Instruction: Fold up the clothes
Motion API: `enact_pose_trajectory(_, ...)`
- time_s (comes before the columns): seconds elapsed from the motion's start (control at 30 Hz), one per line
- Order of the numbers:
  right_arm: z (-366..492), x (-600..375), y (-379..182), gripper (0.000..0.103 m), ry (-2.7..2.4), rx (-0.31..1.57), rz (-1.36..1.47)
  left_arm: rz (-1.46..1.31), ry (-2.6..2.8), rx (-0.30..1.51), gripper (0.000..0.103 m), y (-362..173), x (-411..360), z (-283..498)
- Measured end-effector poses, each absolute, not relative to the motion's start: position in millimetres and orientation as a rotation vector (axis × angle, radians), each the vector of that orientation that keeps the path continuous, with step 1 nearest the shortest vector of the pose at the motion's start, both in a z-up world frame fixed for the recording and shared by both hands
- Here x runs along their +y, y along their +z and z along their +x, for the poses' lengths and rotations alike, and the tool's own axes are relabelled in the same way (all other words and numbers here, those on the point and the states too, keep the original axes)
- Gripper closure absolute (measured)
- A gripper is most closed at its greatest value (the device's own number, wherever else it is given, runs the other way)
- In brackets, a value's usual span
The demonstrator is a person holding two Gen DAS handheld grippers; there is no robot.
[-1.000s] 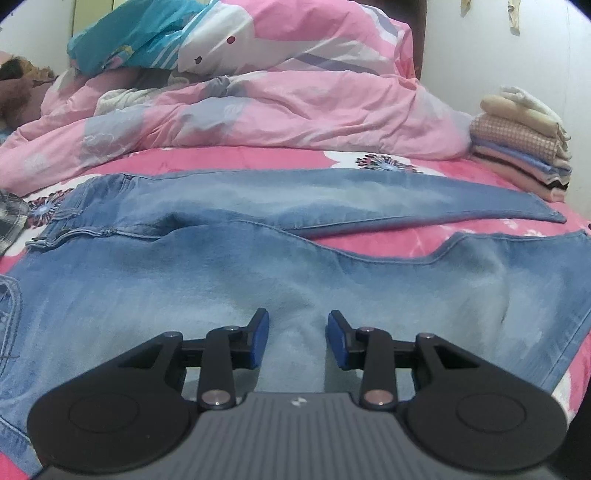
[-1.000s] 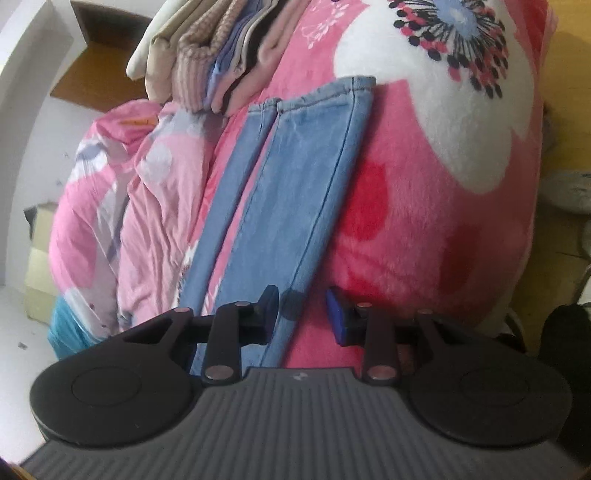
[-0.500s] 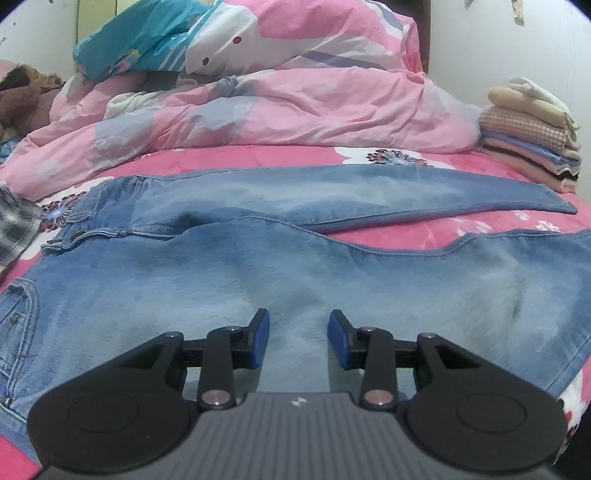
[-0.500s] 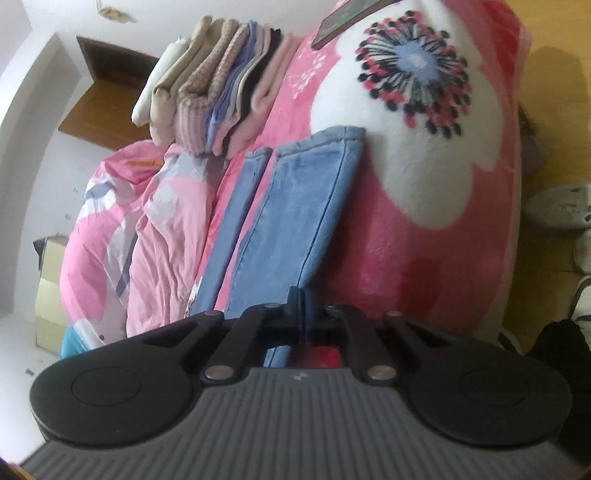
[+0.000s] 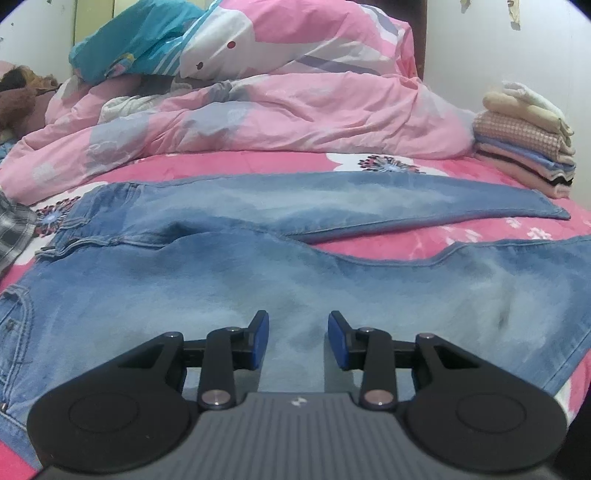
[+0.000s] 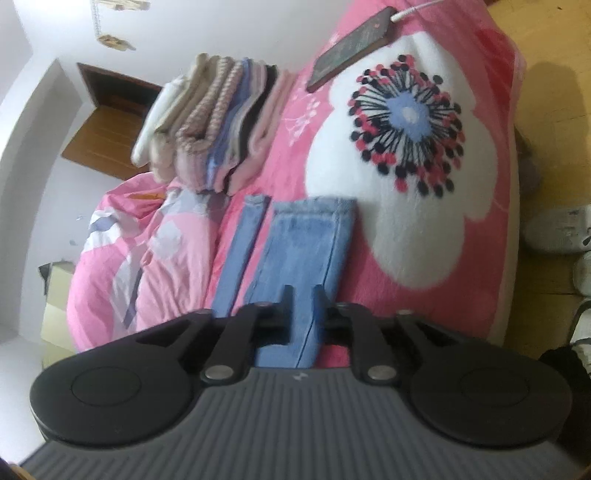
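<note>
Two claws over jeans [image 5: 295,280], left claw [image 5: 297,339] wide, right claw [image 6: 302,306] narrowed around a leg.

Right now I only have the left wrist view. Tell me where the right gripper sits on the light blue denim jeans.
Observer: The right gripper straddles the near leg of the light blue denim jeans, short of its hem. The jaws stand narrow with denim showing between them; I cannot tell if they pinch.
Operator: Report what lies beyond that hem.
Observer: Only the pink floral blanket, with a large white flower printed there.
Operator: Name anything further out to avoid.
Observer: A dark smartphone with a white cable plugged in lies on the blanket near the stack of folded clothes.
</note>
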State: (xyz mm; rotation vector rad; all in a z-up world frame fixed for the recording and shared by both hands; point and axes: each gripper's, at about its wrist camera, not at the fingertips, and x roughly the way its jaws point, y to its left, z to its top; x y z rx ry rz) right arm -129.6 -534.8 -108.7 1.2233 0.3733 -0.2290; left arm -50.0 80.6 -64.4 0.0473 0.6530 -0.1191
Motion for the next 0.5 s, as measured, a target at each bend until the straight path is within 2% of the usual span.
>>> enact_pose_trajectory(0.27, -104, -563, -119, 0.08, -0.266, 0.37, 1.183, 0.07, -0.137, 0.651, 0.065, -64, 62, -46)
enact_pose_trajectory(0.37, -100, -565, -122, 0.096, -0.229, 0.36, 1.162, 0.088, -0.127, 0.657, 0.065, -65, 55, -42)
enact_pose_trajectory(0.5, -121, -562, -109, 0.1, -0.225, 0.277, 1.129, 0.106, -0.1, 0.674, 0.066, -66, 51, -37)
